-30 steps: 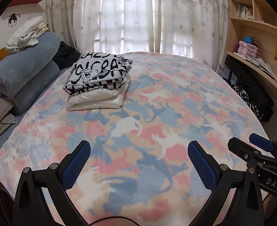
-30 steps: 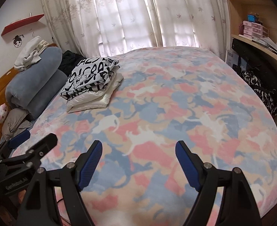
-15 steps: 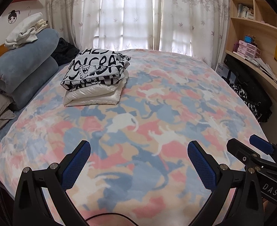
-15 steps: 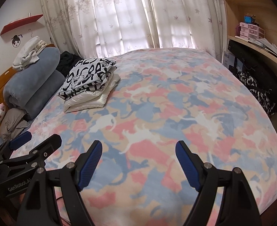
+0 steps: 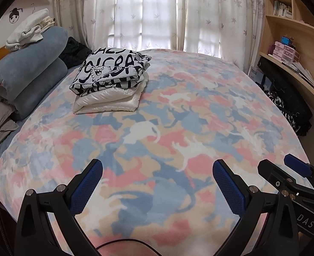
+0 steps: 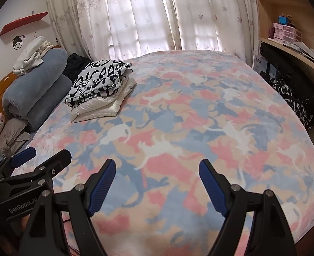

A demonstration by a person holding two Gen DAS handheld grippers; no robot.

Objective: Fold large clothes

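Bed [image 5: 199,111]: patterned blanket. Folded stack [image 5: 110,81], far-left corner: printed garment over white padded one; likely soft, light, slippery; take by edges. Left gripper [image 5: 157,183], right gripper [image 6: 157,181]: fingers apart, empty, near edge.

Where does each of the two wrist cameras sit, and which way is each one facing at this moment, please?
Left wrist view: rides the left gripper, jaws open, above the near edge of the bed's patterned blanket, facing the curtains; the right gripper shows at lower right.
Right wrist view: rides the right gripper, jaws open, facing the same way; the left gripper shows at lower left.
Shared: the black-and-white printed garment folded atop a white padded garment, and the rolled blue blanket.
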